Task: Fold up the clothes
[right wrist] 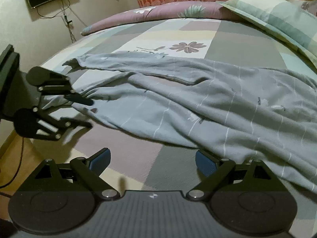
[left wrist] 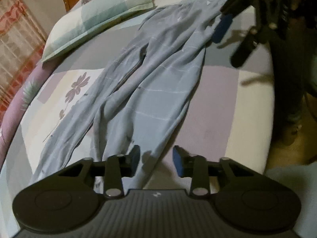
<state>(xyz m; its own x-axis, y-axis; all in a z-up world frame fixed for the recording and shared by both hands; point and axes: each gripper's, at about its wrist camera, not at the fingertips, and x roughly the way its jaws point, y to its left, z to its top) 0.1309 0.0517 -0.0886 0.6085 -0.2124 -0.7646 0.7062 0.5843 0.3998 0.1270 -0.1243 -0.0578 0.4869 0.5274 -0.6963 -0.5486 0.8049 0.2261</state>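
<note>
Lying spread lengthwise across the patchwork bedsheet (right wrist: 178,39) are the grey-blue trousers (left wrist: 150,83), their legs side by side. The left gripper (left wrist: 155,157) is hovering at one end, jaws partly apart with a trouser hem lying between the pads, unpinched. The right gripper (right wrist: 152,160) is waiting at the opposite end, jaws wide and empty, beside the fabric. A pillow (left wrist: 93,19) is resting nearby.
</note>
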